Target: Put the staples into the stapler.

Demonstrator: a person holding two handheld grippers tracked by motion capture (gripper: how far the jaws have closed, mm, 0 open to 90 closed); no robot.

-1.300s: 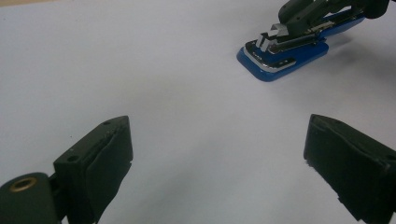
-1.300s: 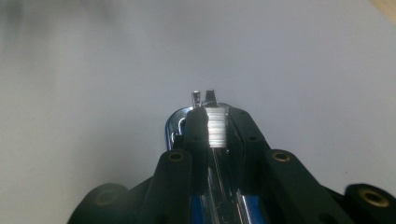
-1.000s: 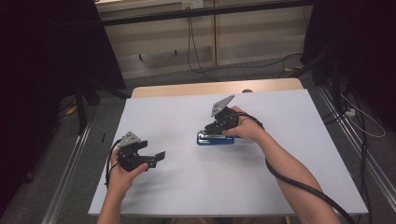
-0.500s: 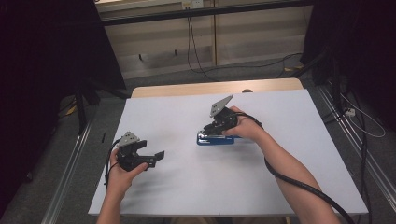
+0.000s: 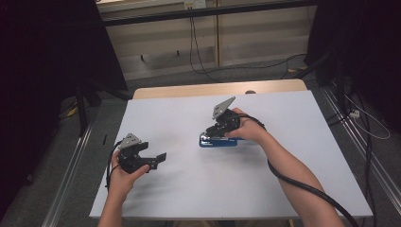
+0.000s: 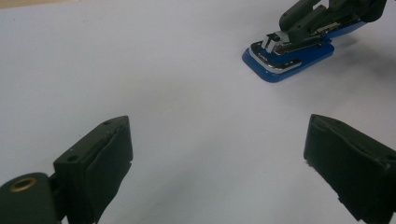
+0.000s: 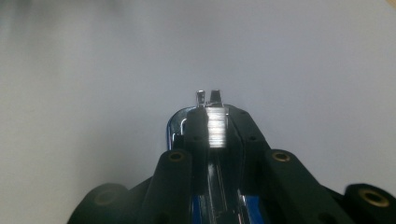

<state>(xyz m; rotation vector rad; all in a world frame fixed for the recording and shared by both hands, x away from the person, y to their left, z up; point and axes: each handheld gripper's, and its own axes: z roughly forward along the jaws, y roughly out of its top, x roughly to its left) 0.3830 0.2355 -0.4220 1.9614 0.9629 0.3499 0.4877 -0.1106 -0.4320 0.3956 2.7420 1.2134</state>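
I find no legible text, label, brand, number or sign in any view. The blue stapler (image 5: 218, 141) bears no marking I can read, either on its base or on its metal top as seen in the left gripper view (image 6: 289, 53). The white table (image 5: 189, 189) is blank.
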